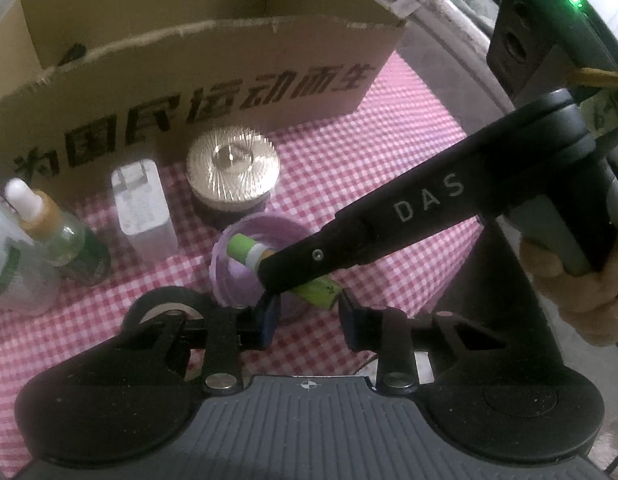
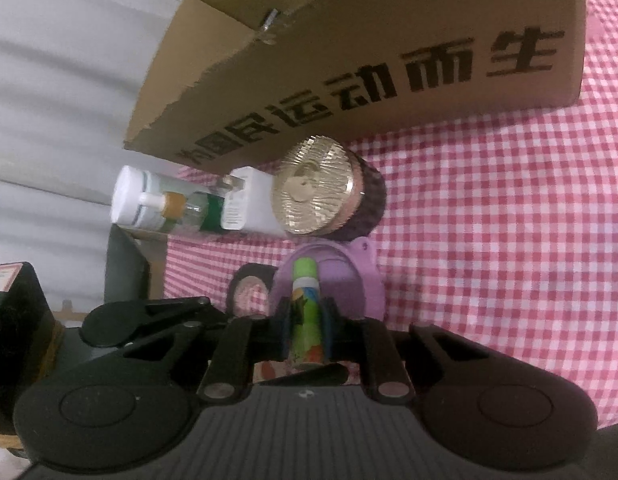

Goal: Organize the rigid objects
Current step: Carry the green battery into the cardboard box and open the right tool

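The green tube (image 2: 307, 320), a small stick with a white band and a colourful printed label, lies lengthwise between the jaws of the right gripper (image 2: 307, 330), and both blue pads press on its sides, so the jaws are clenched on it. Its capped end points away from the camera, over the purple round container (image 2: 349, 280) that sits on the surface just beyond. In the left wrist view the same tube (image 1: 245, 249) pokes out past the right gripper's black finger (image 1: 309, 258), above the purple container (image 1: 245, 276).

The left gripper (image 1: 307, 312) hangs close to the near side of that container with its jaws released and narrowly parted; nothing is pinched between them, and the tube's lower end shows just beyond their gap. A hand (image 1: 581, 280) at the right edge grasps the right gripper's handle.

To the left of the container lies a roll of black tape (image 1: 169, 304). Farther off stands a row of things on the pink checked cloth (image 1: 389, 160): a dark jar with a ribbed gold lid (image 1: 233, 168), a white plug adapter (image 1: 143, 204), a dropper bottle (image 1: 57, 232) and, at the far left, a white bottle (image 1: 13, 272). Behind the row, an open cardboard box (image 1: 213, 80) with bold black characters on its front wall stands on the cloth.
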A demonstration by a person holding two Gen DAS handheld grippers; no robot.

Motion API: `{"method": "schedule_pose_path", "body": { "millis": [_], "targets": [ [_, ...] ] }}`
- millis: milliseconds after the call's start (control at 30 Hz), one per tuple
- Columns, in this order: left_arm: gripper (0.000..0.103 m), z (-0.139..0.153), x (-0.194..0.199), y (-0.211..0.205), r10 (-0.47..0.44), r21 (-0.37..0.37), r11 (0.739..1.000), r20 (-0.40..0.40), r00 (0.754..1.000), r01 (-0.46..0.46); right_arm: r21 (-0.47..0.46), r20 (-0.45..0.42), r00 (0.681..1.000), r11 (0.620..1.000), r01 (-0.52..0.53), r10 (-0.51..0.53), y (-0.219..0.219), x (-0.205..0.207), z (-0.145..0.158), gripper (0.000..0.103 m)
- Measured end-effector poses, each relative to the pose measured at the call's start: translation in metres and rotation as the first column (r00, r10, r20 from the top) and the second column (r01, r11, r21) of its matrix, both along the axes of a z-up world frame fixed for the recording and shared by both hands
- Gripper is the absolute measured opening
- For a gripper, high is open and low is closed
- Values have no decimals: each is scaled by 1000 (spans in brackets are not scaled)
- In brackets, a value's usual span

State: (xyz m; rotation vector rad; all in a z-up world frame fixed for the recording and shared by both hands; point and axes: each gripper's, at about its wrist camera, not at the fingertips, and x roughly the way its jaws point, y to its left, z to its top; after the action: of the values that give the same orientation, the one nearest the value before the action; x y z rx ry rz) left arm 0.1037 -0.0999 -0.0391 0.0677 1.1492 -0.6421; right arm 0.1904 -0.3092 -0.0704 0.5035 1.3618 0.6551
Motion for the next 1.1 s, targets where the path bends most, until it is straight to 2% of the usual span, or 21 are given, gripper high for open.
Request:
{"method": "schedule_pose_path", "body": {
  "millis": [233, 367, 500, 667, 833, 1000, 1100],
  "targets": [
    [31, 49, -6, 16, 29, -34, 999, 126, 992, -25, 60, 159, 987, 998, -26, 16, 7, -13, 61, 17],
    [31, 81, 3, 31, 65, -46, 997, 204, 977, -56, 110, 253, 967, 993, -48, 19, 18, 0, 97, 17],
    [31, 105, 28, 45, 120, -38, 993, 257, 959, -114, 151, 302, 953, 987, -49, 1, 32, 31, 114, 17],
    [31, 101, 79, 51, 180, 18, 981, 246, 952, -191, 180, 256, 966, 983, -26, -21, 56, 82, 106, 17],
    [33, 78, 119, 56, 211, 122, 963, 207, 955, -240, 160, 151, 988, 987, 5, -30, 78, 131, 74, 17],
    [33, 64, 140, 63, 234, 188, 946, 174, 956, -266, 96, 92, 995, 995, 16, -25, 98, 155, 44, 18],
    [34, 64, 139, 67, 236, 183, 947, 168, 957, -265, 70, 64, 998, 997, 11, -16, 104, 162, 33, 18]
  ]
}}
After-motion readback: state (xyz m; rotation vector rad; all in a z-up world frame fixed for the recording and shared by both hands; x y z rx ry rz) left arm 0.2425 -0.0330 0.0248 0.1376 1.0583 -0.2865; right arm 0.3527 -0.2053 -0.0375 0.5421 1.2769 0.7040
